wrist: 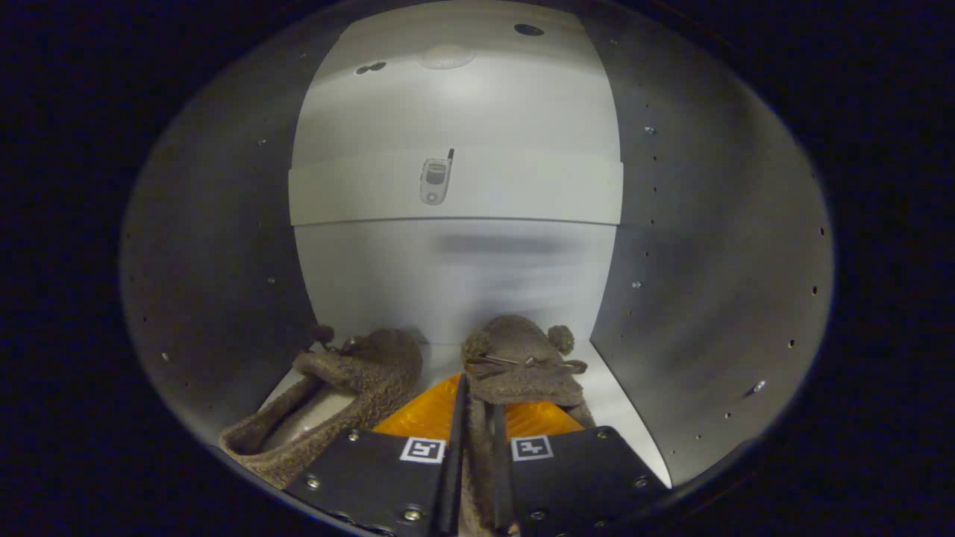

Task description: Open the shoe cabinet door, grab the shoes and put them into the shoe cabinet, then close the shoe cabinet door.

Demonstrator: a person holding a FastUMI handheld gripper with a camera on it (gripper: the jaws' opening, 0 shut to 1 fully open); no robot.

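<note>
Inside the shoe cabinet (pixel 224 246), fingers (pixel 448 447) pinch one of two slippers (pixel 522 365).

no readable words or numbers; only two square black-and-white marker tags (pixel 423 450) on the fingers (pixel 388 477).

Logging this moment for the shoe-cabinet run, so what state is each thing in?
gripper: shut on the right slipper's side wall
right slipper: upright inside the cabinet, toe toward the back
left slipper: lying on the cabinet floor, free
shoe cabinet: open
phone: flat on the upper shelf
</note>
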